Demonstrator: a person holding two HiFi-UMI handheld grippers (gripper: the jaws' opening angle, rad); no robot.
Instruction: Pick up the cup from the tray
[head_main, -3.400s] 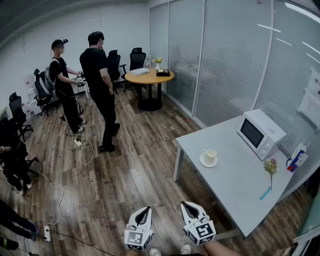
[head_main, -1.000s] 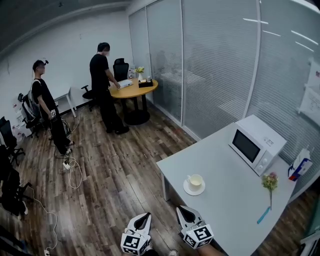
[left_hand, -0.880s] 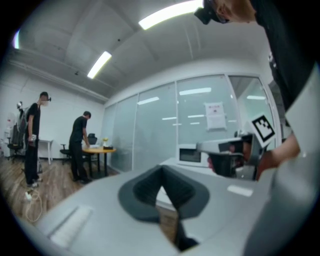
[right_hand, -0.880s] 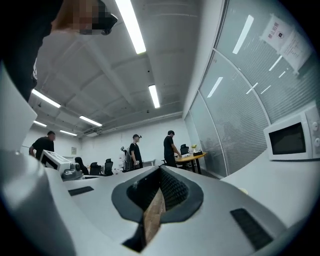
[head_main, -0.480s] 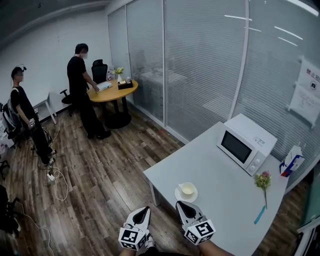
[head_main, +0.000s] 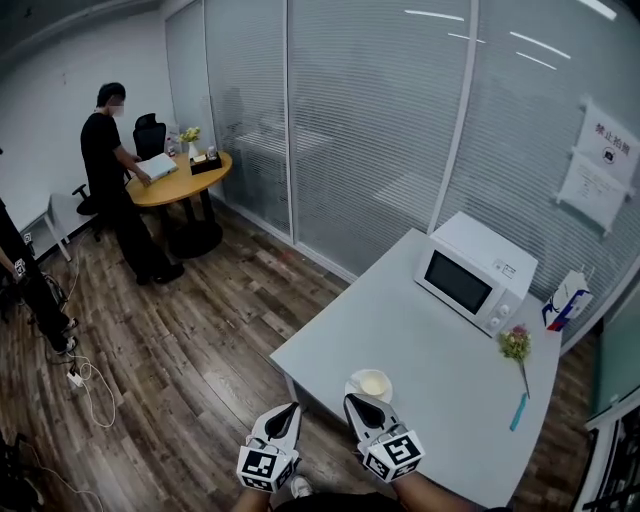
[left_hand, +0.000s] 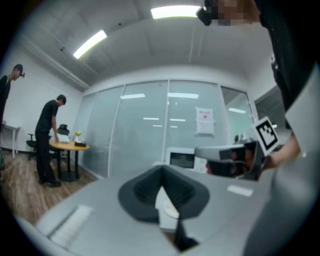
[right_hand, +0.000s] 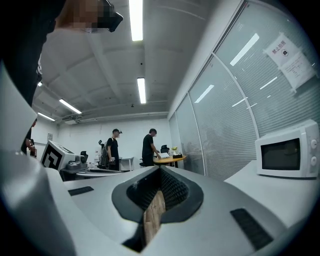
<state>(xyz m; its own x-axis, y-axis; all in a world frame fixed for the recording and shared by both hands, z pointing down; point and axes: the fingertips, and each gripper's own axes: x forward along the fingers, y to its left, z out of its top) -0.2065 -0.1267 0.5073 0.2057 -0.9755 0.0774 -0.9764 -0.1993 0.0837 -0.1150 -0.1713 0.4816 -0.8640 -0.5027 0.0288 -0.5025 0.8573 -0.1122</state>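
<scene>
Now my left tongs (head_main: 283, 415) and right tongs (head_main: 362, 408) are closed, empty; the glossy cream cup (head_main: 372, 383) on its round white saucer (head_main: 350, 389) sits nearer than before.

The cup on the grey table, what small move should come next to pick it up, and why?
Probably open the right gripper first. Its jaws are together with nothing between them, and in the head view it hangs just short of the cup, which sits on its saucer near the table's near edge. The left gripper, also shut, is farther from it.
</scene>
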